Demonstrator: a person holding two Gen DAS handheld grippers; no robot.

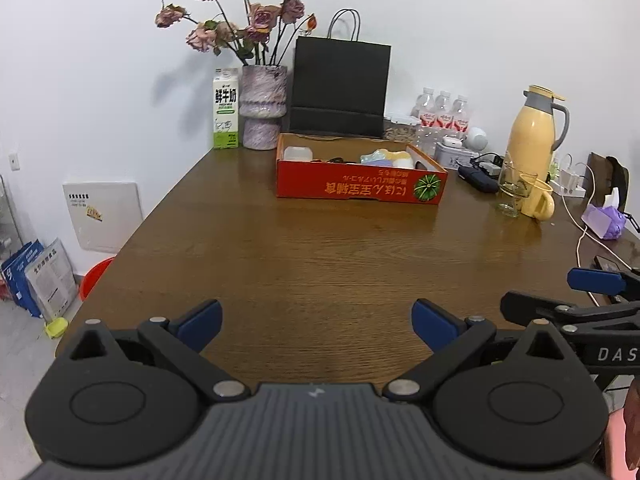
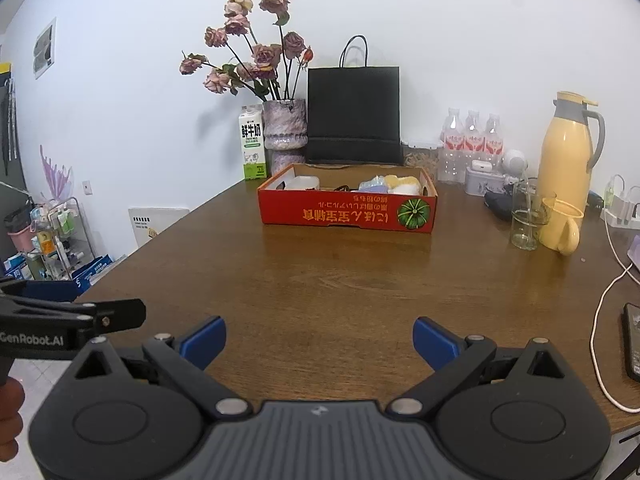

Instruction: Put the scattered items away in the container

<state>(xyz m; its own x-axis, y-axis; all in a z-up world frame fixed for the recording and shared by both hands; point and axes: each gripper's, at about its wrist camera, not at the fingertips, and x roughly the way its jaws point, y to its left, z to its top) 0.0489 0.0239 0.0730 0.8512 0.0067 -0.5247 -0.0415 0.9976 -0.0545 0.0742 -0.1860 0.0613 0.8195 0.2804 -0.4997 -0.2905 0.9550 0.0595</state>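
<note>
You are holding both the left gripper (image 1: 316,322) and right gripper (image 2: 319,340) spread empty, well short of the box (image 1: 360,188), whose soft sponges (image 1: 386,158) probably squash if pinched.

Red box (image 2: 347,210) front wall hides lower parts of contents; dark item in middle too small to identify. Phone (image 2: 633,340) cut by right edge. Jar behind water bottles (image 1: 442,114) mostly hidden. Tabletop (image 1: 320,248) near edge covered by hand-held gripper body.
</note>
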